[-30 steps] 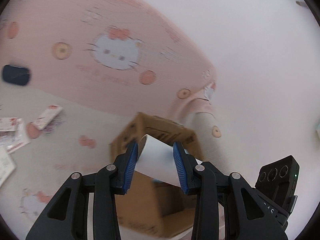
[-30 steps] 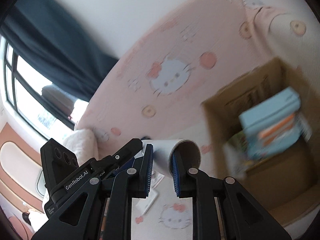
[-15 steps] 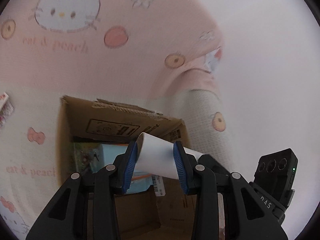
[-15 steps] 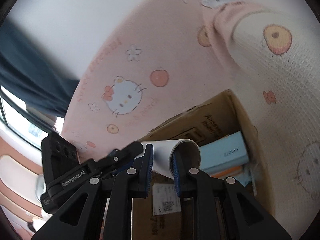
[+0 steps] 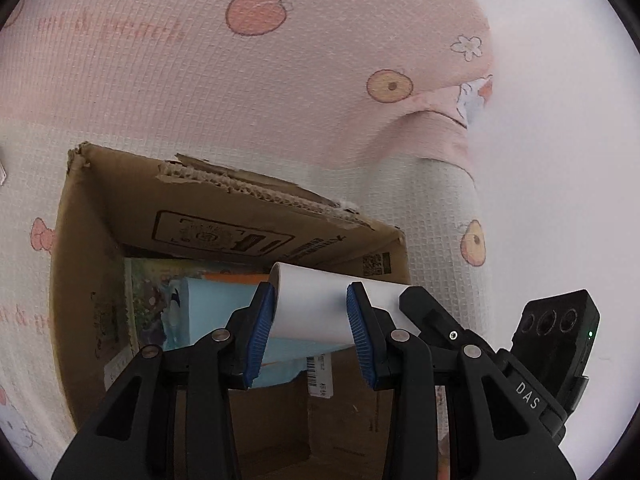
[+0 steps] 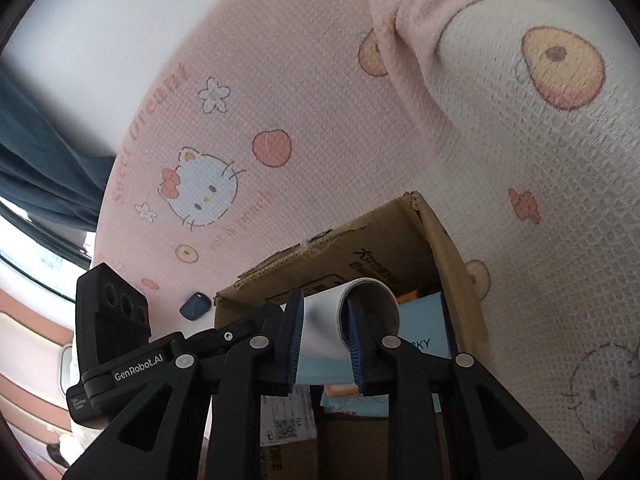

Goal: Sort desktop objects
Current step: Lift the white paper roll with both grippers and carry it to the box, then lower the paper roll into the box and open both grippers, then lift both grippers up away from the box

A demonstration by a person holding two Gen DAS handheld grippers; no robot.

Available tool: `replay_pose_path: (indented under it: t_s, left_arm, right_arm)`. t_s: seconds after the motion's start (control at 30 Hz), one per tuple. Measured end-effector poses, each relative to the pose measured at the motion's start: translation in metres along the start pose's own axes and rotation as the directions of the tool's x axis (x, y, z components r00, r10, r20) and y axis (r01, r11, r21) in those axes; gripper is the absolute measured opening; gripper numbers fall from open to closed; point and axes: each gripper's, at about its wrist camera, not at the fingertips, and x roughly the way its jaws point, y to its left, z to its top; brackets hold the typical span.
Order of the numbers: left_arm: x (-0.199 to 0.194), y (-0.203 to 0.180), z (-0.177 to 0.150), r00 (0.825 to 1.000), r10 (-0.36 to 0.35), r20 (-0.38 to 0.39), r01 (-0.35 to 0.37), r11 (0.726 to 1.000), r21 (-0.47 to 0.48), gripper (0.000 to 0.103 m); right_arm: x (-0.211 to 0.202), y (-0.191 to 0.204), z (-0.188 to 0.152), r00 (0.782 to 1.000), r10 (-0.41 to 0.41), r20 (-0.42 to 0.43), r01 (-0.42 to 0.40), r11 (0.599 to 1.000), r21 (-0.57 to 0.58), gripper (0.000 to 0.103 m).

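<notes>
A white paper roll [image 5: 312, 304] hangs over an open cardboard box [image 5: 240, 236], carried by both grippers. My left gripper [image 5: 310, 332] is shut across the roll's body, blue pads on either side. My right gripper [image 6: 324, 340] grips the roll [image 6: 320, 312] at its open end, one pad inside the mouth and one outside on the wall. Each view catches the other gripper: the right one [image 5: 432, 316] at the roll's far end, the left one [image 6: 240, 332] beside the right fingers. Inside the box [image 6: 400, 240] lie a light-blue book [image 5: 216, 308] and other printed items.
A pink and white cartoon-print cloth [image 6: 280, 100] covers the surface around the box. A small dark blue object [image 6: 195, 306] lies on the cloth left of the box. A window and a dark curtain [image 6: 36, 152] stand at the far left. The box rim is torn.
Both grippers have carried the roll across the cloth and downward until it hangs over the box, which now fills the lower part of both views. The grip looks the same.
</notes>
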Motion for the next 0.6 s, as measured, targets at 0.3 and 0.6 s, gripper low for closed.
replay_pose_path:
  t_s: [0.3, 0.6]
  left_arm:
    - [0.000, 0.005, 0.002, 0.999, 0.044, -0.022, -0.044, 0.999, -0.010, 0.063]
    - [-0.029, -0.004, -0.002, 0.990, 0.118, 0.073, -0.125, 0.988, 0.094, 0.080]
  right_arm:
    - [0.002, 0.009, 0.012, 0.994, -0.101, 0.050, 0.102, 0.995, -0.020, 0.082]
    - [-0.028, 0.027, 0.004, 0.974, -0.197, 0.107, 0.204, 0.977, -0.056, 0.082]
